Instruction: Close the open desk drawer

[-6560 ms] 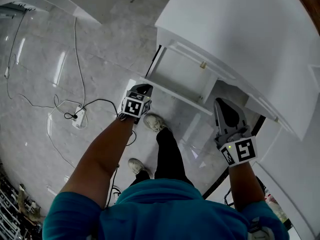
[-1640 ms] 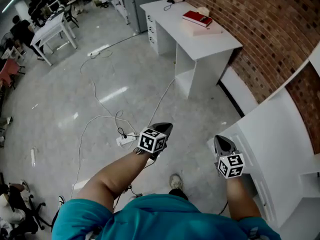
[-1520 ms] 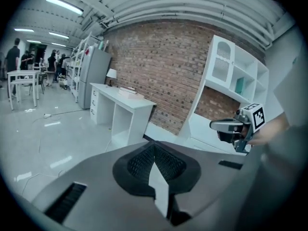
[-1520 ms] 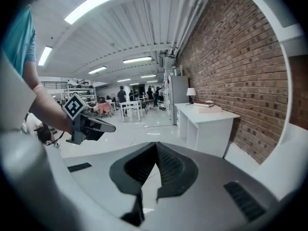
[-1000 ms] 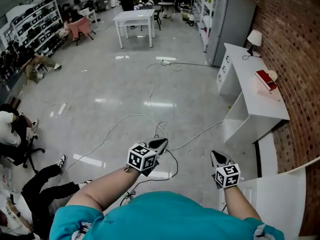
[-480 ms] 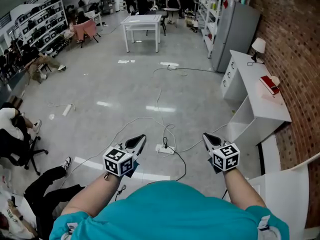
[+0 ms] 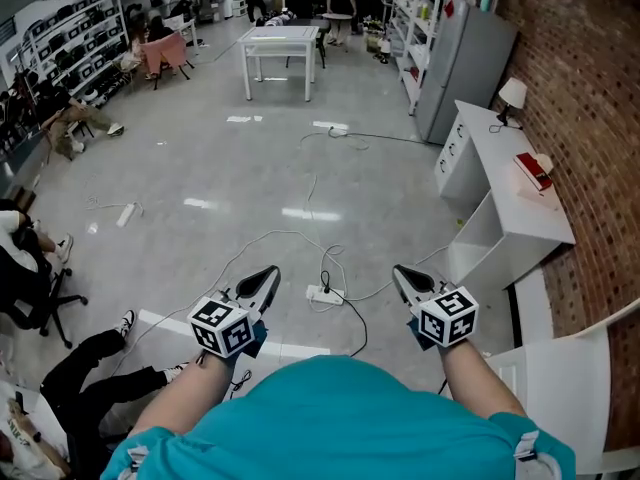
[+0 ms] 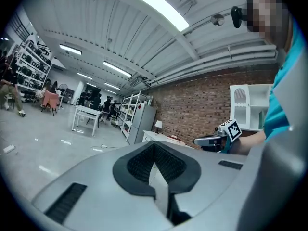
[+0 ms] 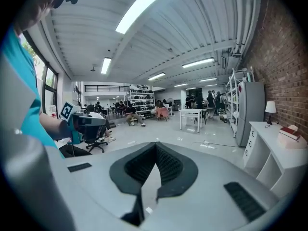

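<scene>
Both grippers point out into the open room, away from the white bench (image 7: 562,368) at the person's right elbow, where the drawer belongs. The left gripper (image 7: 268,273) has its fingers pressed together on nothing, and so does the right gripper (image 7: 400,274).

My worry is that with the head and both tools facing away, nobody is checking that drawer. If it sits proud of the bench, it could be left that way or catch a hip. The power strip (image 7: 323,294) lies on the floor just ahead, an easy thing to trip on.

Of the bench I see only a plain white top and edge. No drawer front shows, so I cannot tell whether it is open or closed.
</scene>
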Demonstrator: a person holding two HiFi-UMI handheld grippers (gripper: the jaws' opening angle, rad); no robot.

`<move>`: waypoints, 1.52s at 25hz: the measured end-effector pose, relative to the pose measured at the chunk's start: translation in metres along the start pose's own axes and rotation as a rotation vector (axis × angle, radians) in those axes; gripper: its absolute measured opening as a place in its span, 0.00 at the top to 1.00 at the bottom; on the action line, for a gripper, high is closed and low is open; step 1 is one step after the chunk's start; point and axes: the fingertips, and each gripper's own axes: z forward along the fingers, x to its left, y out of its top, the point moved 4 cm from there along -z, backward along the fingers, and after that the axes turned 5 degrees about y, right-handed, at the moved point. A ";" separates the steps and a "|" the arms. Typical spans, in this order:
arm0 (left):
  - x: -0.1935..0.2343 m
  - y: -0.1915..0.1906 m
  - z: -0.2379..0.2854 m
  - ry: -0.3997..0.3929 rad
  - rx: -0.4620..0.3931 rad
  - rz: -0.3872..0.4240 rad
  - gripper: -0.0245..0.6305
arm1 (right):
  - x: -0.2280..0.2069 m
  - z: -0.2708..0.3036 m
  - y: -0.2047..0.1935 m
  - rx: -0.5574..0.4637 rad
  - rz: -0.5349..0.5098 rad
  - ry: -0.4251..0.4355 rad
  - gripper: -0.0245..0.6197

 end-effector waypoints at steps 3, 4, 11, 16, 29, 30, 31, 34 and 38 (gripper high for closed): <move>-0.004 -0.004 -0.005 0.004 0.001 0.001 0.94 | 0.005 -0.004 -0.001 0.004 0.002 0.009 0.93; -0.003 -0.004 -0.007 0.007 -0.002 -0.001 0.94 | 0.005 -0.003 -0.002 0.004 0.001 0.010 0.93; -0.007 -0.001 -0.012 0.024 -0.020 -0.014 0.94 | 0.004 -0.006 -0.001 0.000 -0.001 0.024 0.93; -0.005 -0.004 -0.019 0.034 -0.015 -0.025 0.94 | 0.013 -0.006 -0.004 0.009 -0.015 0.045 0.93; -0.007 -0.006 -0.027 0.032 -0.007 -0.027 0.94 | 0.020 -0.010 -0.007 0.022 -0.035 0.048 0.93; -0.008 -0.006 -0.027 0.031 -0.006 -0.027 0.94 | 0.021 -0.010 -0.007 0.022 -0.036 0.048 0.93; -0.008 -0.006 -0.027 0.030 -0.006 -0.026 0.94 | 0.020 -0.011 -0.007 0.021 -0.036 0.048 0.93; -0.009 -0.006 -0.025 0.025 -0.007 -0.028 0.94 | 0.019 -0.012 -0.009 0.022 -0.038 0.046 0.93; -0.012 -0.005 -0.026 0.020 -0.008 -0.027 0.94 | 0.020 -0.015 -0.009 0.023 -0.039 0.043 0.93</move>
